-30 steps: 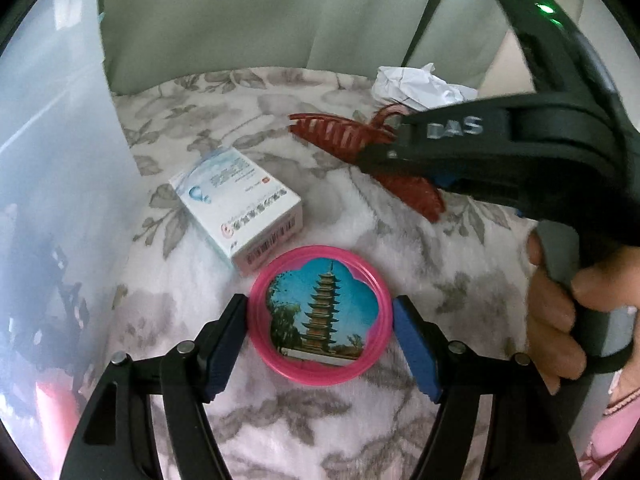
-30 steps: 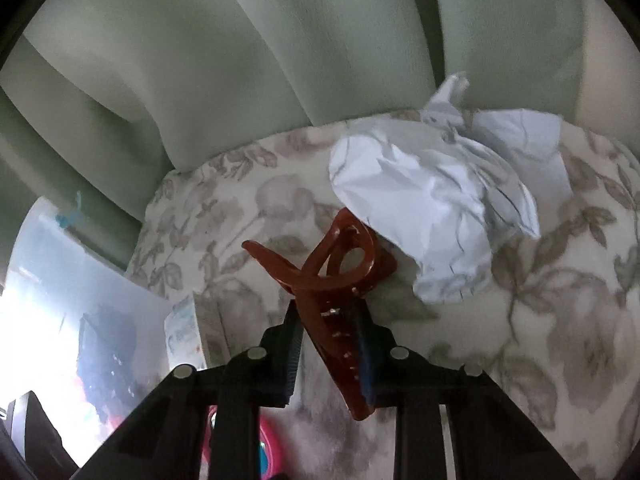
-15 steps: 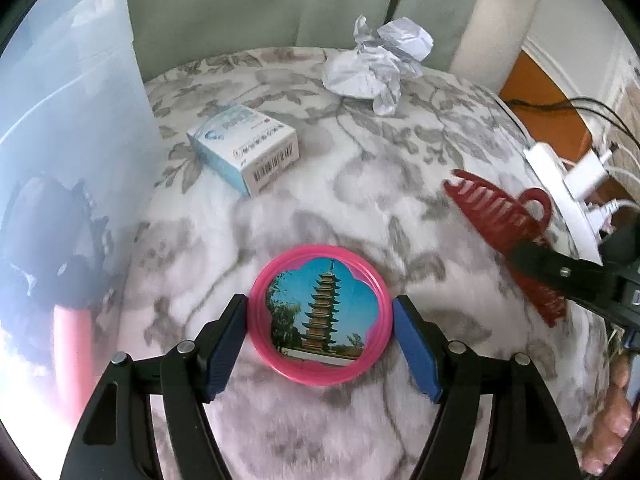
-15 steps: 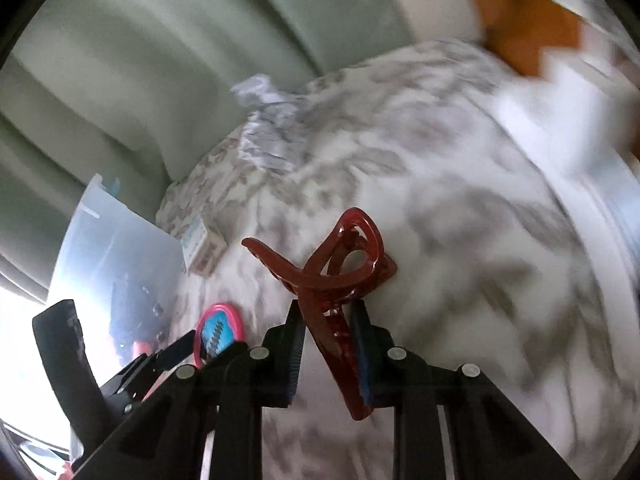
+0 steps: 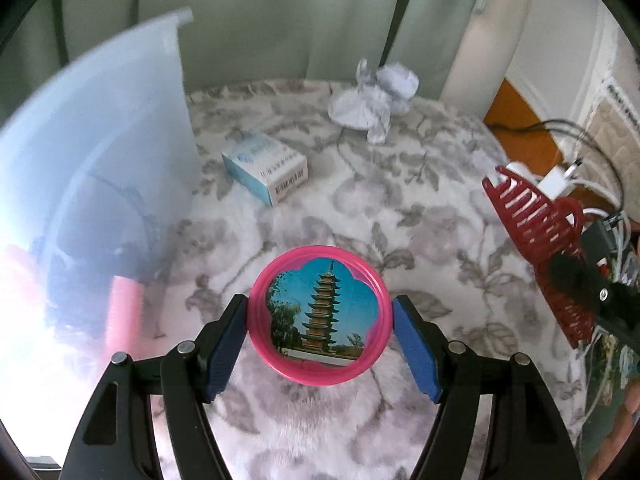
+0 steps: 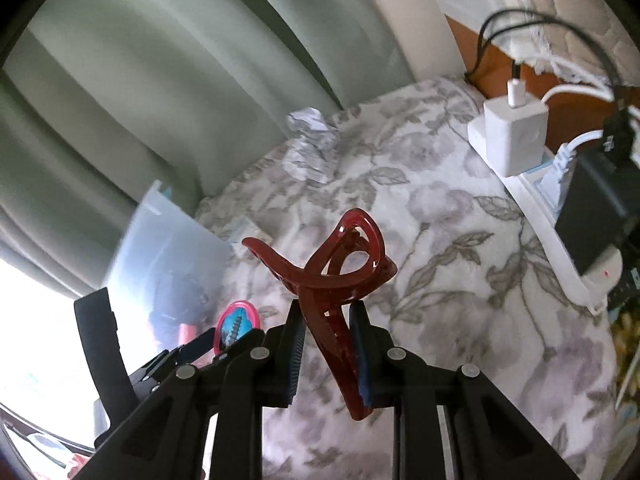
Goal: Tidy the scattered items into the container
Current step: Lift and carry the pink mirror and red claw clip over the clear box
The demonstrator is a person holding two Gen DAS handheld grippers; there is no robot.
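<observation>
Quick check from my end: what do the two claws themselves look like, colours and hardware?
Both match: the left claw and right claw have matte black angular arms with triangular cut-outs and round silver rivets at the joints. Their fingers carry ribbed blue pads on the inner faces. No cables or markings show on them.

One pink round mirror [image 5: 319,315], one red hair claw [image 6: 340,276], one small box [image 5: 265,167], one crumpled paper [image 5: 374,100], one clear container [image 5: 96,168]

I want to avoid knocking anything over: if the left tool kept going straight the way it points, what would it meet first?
Probably the floral cloth itself. The left tool, holding the pink mirror, aims between the small box and the crumpled paper; depth is unclear.
</observation>
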